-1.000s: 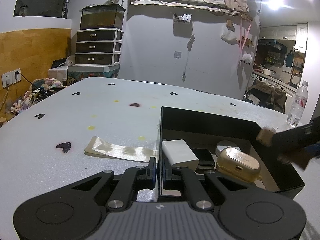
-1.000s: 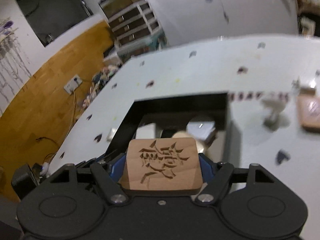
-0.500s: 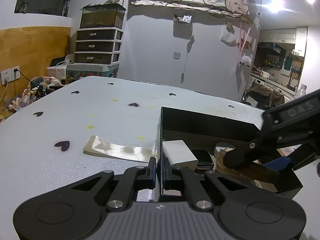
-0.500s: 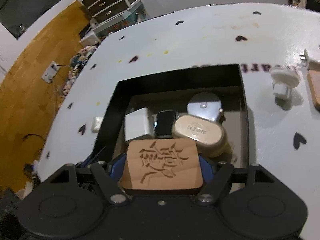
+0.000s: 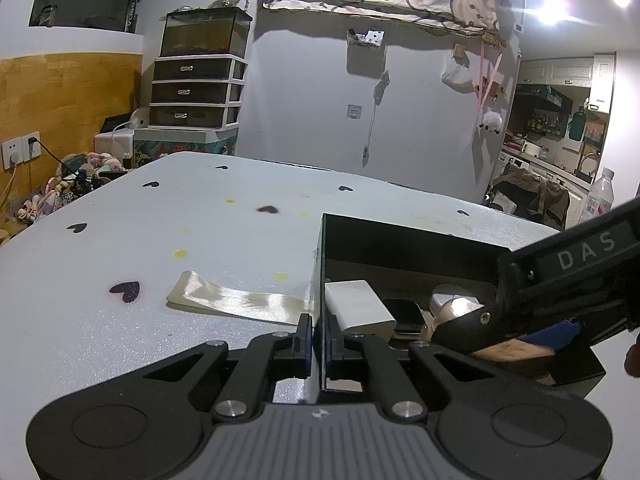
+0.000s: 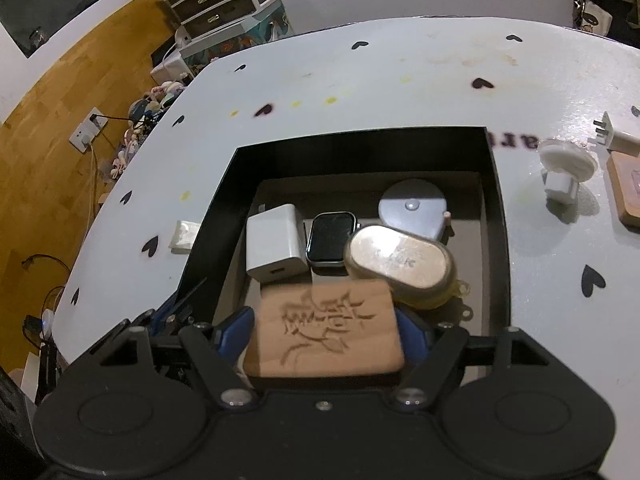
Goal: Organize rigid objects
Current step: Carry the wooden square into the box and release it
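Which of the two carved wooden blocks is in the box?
The block between the right claw's pads, low inside the black box. The other block lies outside on the table, far right.

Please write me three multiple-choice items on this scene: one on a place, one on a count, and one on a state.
1. Where does the smartwatch lie?
A. in the black box, between the white charger and the gold case
B. on the table beside the box
C. on top of the carved wooden block

2. How many objects already lie in the box, apart from the block being brought in?
A. two
B. four
C. six

3. What is the left claw doing?
A. hanging open above the table
B. clamped on the box wall
C. holding the charger

Answers: 1 A, the right wrist view shows it flanked by both. 2 B, charger, smartwatch, gold case and grey round tape measure. 3 B, its fingers pinch the wall's edge.
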### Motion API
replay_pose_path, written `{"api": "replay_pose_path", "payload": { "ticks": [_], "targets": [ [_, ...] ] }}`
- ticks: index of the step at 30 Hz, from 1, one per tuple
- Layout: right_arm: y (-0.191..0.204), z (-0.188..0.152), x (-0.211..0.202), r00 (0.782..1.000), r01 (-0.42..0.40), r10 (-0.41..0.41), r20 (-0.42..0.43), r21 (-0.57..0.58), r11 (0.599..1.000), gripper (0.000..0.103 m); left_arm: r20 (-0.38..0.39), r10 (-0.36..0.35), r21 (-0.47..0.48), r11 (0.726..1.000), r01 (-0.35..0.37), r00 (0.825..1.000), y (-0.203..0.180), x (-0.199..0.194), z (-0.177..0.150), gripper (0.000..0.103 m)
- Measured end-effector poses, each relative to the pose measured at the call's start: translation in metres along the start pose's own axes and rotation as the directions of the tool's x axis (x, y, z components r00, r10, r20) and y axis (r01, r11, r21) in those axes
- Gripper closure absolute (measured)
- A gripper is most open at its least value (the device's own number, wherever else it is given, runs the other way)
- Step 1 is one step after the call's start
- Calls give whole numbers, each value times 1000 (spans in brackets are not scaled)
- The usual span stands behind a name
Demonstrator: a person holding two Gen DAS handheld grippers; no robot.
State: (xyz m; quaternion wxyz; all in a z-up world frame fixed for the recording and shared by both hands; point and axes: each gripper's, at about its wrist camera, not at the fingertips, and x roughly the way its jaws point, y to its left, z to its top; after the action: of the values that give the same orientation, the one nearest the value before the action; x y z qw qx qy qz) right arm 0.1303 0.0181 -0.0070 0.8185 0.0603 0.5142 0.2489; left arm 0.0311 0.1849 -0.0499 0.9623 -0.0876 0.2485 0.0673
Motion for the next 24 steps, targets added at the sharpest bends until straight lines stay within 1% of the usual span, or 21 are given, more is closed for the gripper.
{"api": "replay_pose_path", "payload": {
  "ticks": [1, 7, 9, 11, 16, 21, 24],
  "targets": [
    [-1, -1, -1, 1000, 5, -5, -3, 4, 1000, 21, 0, 0, 0, 1000, 0, 1000, 0, 0, 0, 97],
    [-5, -4, -8, 1000, -12, 12, -12, 3, 1000, 22, 0, 1, 0, 1000, -1, 1000, 0, 0, 0, 97],
    [-6, -4, -9, 1000, -8, 8, -23, -3, 1000, 24, 0, 1, 0, 1000, -1, 1000, 0, 0, 0, 97],
    [-7, -3, -11, 1000, 9, -9, -22, -9, 1000, 31, 0, 0, 0, 1000, 0, 1000, 0, 0, 0, 97],
    [-10, -5, -16, 1000, 3, -3, -17, -13, 1000, 32, 0, 0, 1, 1000, 0, 1000, 0, 0, 0, 97],
    [-9, -11, -29, 1000, 5, -4, 23, -45, 999, 32, -1, 0, 0, 1000, 0, 1000, 0, 0, 0, 97],
    [-11, -15, -39, 999, -5, 8, 49, -55, 998, 30, -1, 2, 1, 1000, -2, 1000, 0, 0, 0, 97]
  ]
}}
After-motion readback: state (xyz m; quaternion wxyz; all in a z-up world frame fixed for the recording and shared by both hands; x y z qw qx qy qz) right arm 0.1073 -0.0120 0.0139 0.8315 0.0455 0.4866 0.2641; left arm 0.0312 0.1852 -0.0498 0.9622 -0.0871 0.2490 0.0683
